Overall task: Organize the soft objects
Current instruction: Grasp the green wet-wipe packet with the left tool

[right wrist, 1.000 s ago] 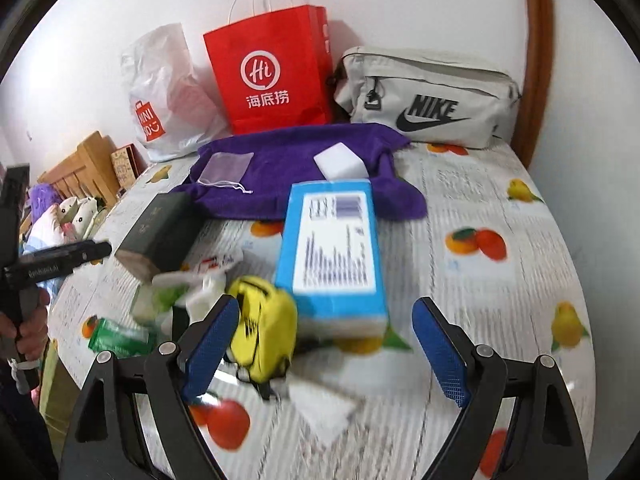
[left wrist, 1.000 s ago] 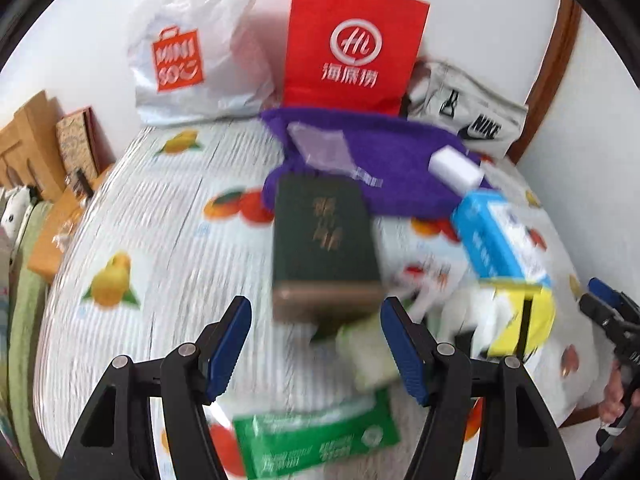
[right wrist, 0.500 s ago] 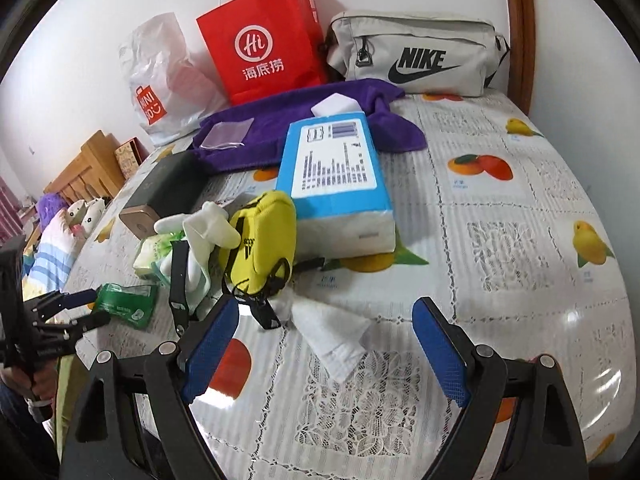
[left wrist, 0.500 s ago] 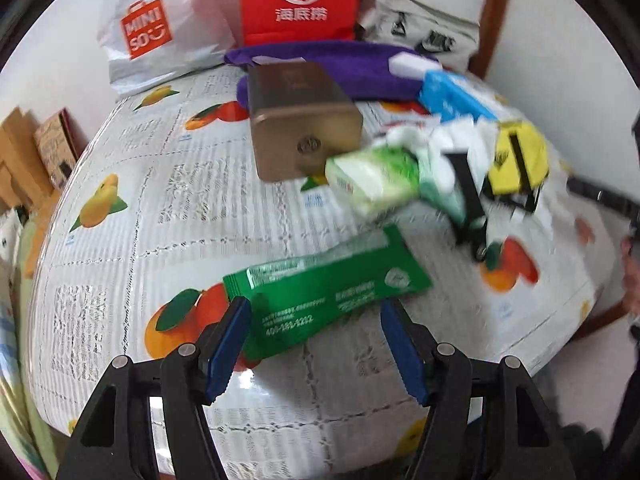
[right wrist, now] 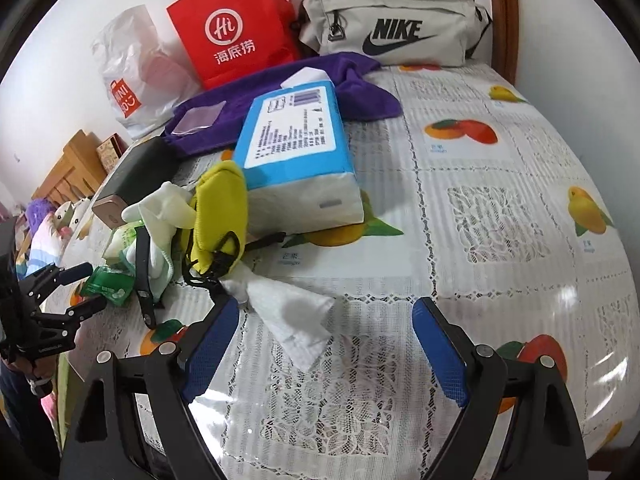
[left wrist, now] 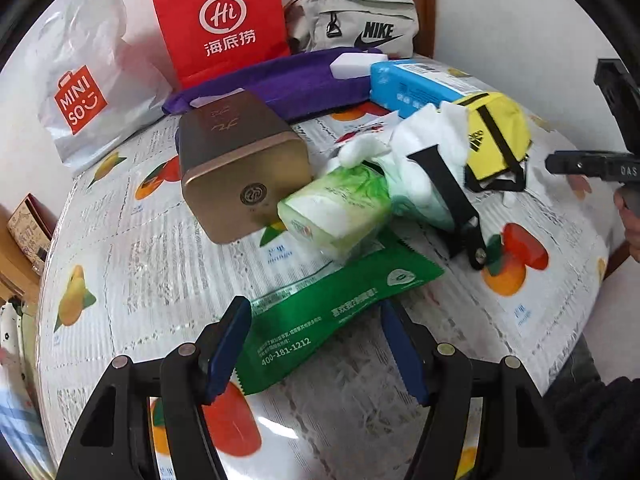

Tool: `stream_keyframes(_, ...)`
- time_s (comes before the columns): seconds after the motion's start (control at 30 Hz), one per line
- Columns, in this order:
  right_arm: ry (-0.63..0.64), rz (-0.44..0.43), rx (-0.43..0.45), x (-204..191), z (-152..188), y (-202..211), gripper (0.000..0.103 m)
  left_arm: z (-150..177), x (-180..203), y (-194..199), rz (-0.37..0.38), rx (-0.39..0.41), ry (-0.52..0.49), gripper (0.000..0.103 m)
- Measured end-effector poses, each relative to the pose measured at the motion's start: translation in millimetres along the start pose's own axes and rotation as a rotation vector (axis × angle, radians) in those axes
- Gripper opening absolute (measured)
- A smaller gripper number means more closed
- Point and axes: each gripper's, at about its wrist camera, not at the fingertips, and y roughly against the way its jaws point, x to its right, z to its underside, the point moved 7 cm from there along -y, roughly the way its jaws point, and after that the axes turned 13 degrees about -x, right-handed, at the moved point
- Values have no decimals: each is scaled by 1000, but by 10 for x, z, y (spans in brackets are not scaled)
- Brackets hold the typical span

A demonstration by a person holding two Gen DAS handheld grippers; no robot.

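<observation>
while both tools hang over a crowded pile, most risks come from neighbours touching each other.
left hand-held gripper [left wrist: 316,350]: jaws stand apart at a middling width, nothing pressed; the near end of the green packet [left wrist: 332,312] lies between the blue pads, flat on the tabletop [left wrist: 132,280].
right hand-held gripper [right wrist: 326,350]: jaws wide, holding nothing; the white wipe [right wrist: 292,316] lies just ahead of it, nearer its left pad.
packet slip: the green packet is thin, glossy and flat, so i judge the pads could scrape over it and pinch only the tablecloth film.
packet drag: its far end sits under the pale green tissue pack [left wrist: 340,208]; lifting could tip that pack or roll it off.
tin: the gold-ended tin [left wrist: 240,168] touches the tissue pack, ahead and left of the left jaws; a knock could shove this hard thing across the cloth.
wipe tangle: the white wipe's far corner runs under the yellow pouch [right wrist: 220,208] and its black cord; a pull might haul the pouch along.
tissue block: the blue tissue pack [right wrist: 296,148] rests well ahead of the right jaws, against the pouch, and may shift with it.
glove and strap: the white glove [left wrist: 416,148] and black strap [left wrist: 452,200] lie draped together, likely to come up as a clump.
crossing arms: the two tools work close by each other, so a bump seems possible.
</observation>
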Motion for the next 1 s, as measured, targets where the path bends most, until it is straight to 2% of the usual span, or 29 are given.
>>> stream_keyframes(0.13,-14,-3,-22,25,-17,-89,89,-37,46,-138,-19,-10,-11,65)
stream_keyframes(0.23,-9,-7,-31,7,-11,-117,89,-56,80,-138,23,21,4,49)
stream_keyframes(0.4,8,7,-24,0,12,-113,88,-28,133,-95,14,39,-7,36)
stream_keyframes(0.5,18,10,-25,11,33,-114,88,11,127,-38,33,38,-4,29)
stream_keyframes(0.8,19,-5,-30,-2,61,-137,88,187,-111,111,184,6,165,19)
stream_keyframes(1.0,22,-13,-33,-26,47,-182,88,114,-211,68,157,30,239,13)
